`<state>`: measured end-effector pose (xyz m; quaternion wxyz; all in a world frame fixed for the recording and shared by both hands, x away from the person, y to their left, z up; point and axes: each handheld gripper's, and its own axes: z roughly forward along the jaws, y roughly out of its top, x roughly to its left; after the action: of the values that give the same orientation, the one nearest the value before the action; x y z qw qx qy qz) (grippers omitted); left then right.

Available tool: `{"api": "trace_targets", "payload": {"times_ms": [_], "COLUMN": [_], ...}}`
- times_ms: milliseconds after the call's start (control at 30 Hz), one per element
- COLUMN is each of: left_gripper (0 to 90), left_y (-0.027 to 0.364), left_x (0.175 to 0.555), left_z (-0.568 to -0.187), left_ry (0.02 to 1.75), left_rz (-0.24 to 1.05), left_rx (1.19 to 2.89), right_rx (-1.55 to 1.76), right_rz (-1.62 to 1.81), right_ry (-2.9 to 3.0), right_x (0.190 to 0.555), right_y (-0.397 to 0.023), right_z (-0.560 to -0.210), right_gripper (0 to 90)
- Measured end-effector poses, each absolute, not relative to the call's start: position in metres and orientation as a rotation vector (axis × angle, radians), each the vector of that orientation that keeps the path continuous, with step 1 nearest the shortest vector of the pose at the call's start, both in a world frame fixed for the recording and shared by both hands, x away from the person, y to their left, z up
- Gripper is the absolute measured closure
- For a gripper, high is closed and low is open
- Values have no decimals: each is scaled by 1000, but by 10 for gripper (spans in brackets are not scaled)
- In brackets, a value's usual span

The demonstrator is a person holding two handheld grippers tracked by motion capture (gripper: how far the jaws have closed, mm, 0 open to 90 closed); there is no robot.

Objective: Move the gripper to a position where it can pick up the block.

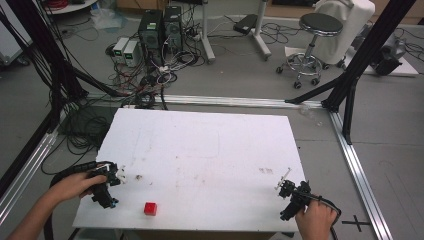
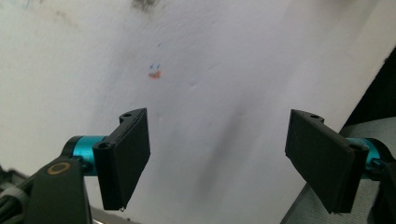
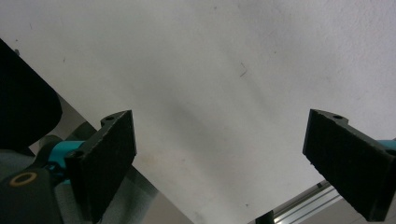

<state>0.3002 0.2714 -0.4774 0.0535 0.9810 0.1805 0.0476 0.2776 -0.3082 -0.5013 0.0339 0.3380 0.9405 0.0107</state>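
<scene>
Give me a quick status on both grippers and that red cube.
Left gripper and right gripper open, empty, low over white board. Small red cube untouched near front edge, closer to left gripper. Nothing between them.

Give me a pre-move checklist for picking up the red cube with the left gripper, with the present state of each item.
1. Left gripper open: ok, jaws stand wide apart in the left gripper view.
2. Left jaws empty: ok, only bare white board between them.
3. Red cube free to reach: ok, it sits alone near the board's front edge.
4. Left gripper aimed at the cube: not ok, the cube lies to its right and nearer the edge.
5. Right gripper out of the way: ok, open at the board's far right corner.
6. Cube's weight and grip: cannot tell.
</scene>
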Motion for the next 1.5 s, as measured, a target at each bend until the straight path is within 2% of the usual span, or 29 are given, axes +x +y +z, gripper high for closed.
{"api": "trace_targets", "payload": {"times_ms": [133,667,1500], "left_gripper": [223,225,225], "left_y": [265,229,176], "left_x": [302,300,281], "left_z": [-479,-480,-487], "left_ry": [472,155,-96], "left_rz": [94,66,9], "left_rx": [2993,3026,3081], "right_rx": [1042,1043,1033], "right_rz": [40,56,75], "right_ry": [2894,2888,2893], "right_x": [277,277,277], "right_y": [-309,-312,-309], "right_z": [-502,-500,-499], "right_gripper": [89,89,89]}}
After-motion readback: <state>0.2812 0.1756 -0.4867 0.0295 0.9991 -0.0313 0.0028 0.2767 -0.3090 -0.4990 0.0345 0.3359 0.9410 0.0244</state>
